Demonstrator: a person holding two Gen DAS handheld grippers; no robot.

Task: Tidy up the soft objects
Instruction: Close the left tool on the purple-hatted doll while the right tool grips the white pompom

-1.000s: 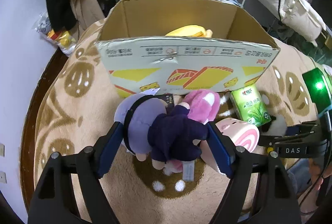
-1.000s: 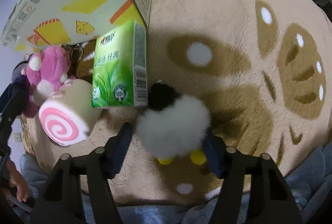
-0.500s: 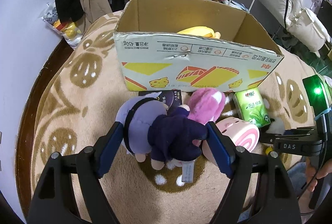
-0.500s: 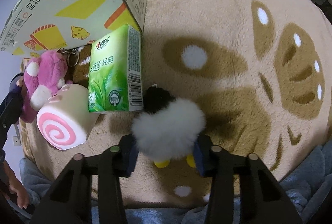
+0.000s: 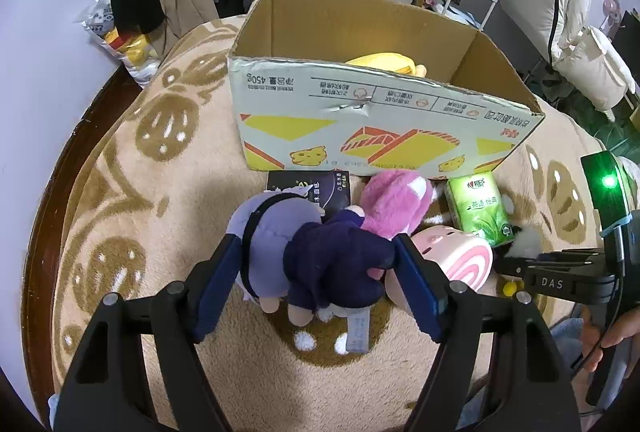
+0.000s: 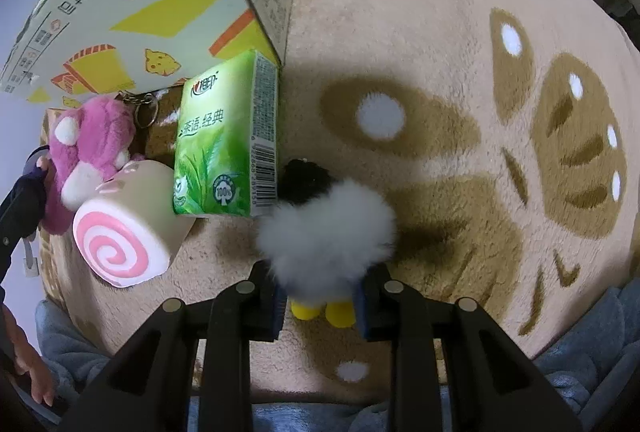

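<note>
Right gripper (image 6: 320, 298) now pressed in on the fluffy white plush (image 6: 326, 236) on the rug (image 6: 400, 11), left gripper (image 5: 318, 278) still pinching the purple doll (image 5: 316, 256), lifted near the cardboard box (image 5: 372, 111), green tissue pack (image 6: 226, 135) beside the plush.

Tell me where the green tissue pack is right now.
In the right wrist view the green tissue pack lies on the rug by the cardboard box corner, between the swirl roll toy and the white fluffy toy.
</note>
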